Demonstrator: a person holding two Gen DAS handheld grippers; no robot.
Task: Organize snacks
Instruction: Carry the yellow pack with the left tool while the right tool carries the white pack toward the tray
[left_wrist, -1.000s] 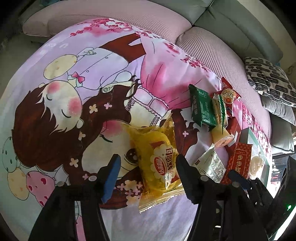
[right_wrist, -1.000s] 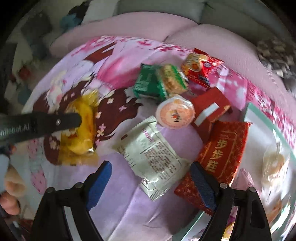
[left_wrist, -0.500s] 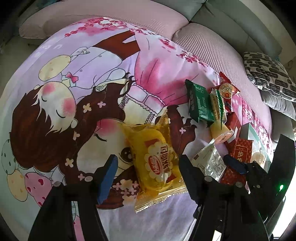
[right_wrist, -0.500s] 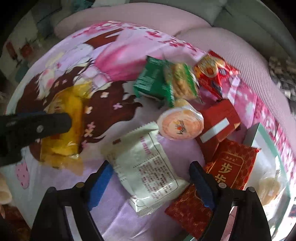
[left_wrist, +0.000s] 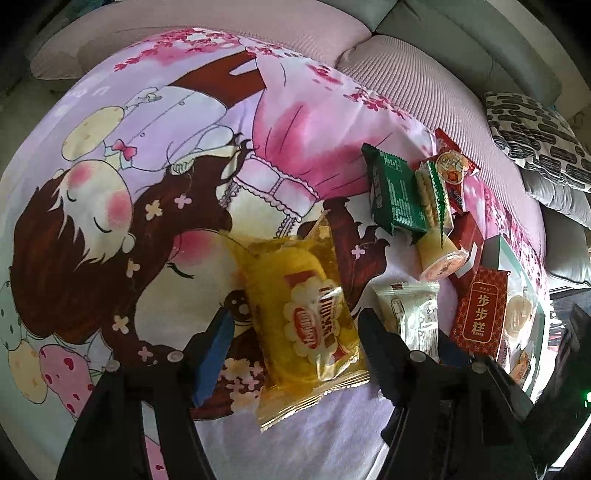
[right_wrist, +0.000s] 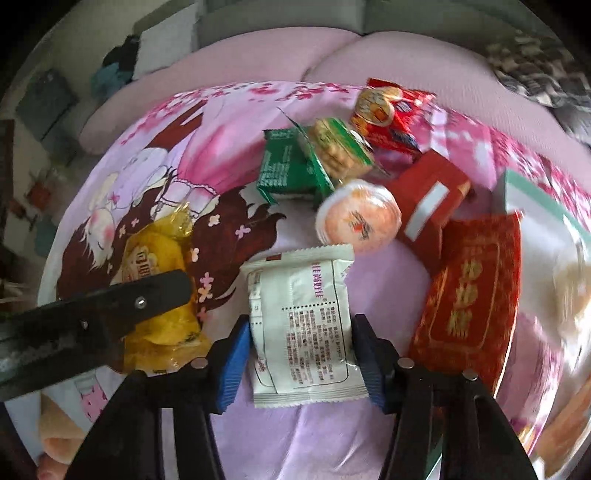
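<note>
Snacks lie on a cartoon-print cloth (left_wrist: 155, 192). A yellow bread packet (left_wrist: 306, 310) lies between the fingers of my open left gripper (left_wrist: 295, 328), untouched; it also shows in the right wrist view (right_wrist: 155, 280). A white packet (right_wrist: 299, 325) lies between the blue pads of my right gripper (right_wrist: 301, 354), whose jaws have narrowed to the packet's sides. The white packet also shows in the left wrist view (left_wrist: 413, 317). To its right lies a red packet with gold characters (right_wrist: 469, 302). Behind are a round jelly cup (right_wrist: 358, 218), green packets (right_wrist: 288, 166), a red box (right_wrist: 428, 195) and a red round-label packet (right_wrist: 391, 114).
A clear tray with a green rim (right_wrist: 546, 214) holding several snacks sits at the right. A pink sofa cushion (left_wrist: 406, 74) and a patterned pillow (left_wrist: 535, 144) lie behind the cloth. The left gripper's finger (right_wrist: 110, 310) crosses the right wrist view over the yellow packet.
My right gripper moved forward and down over the white packet and its jaws narrowed around it. My left gripper shifted slightly forward over the yellow packet, still open.
</note>
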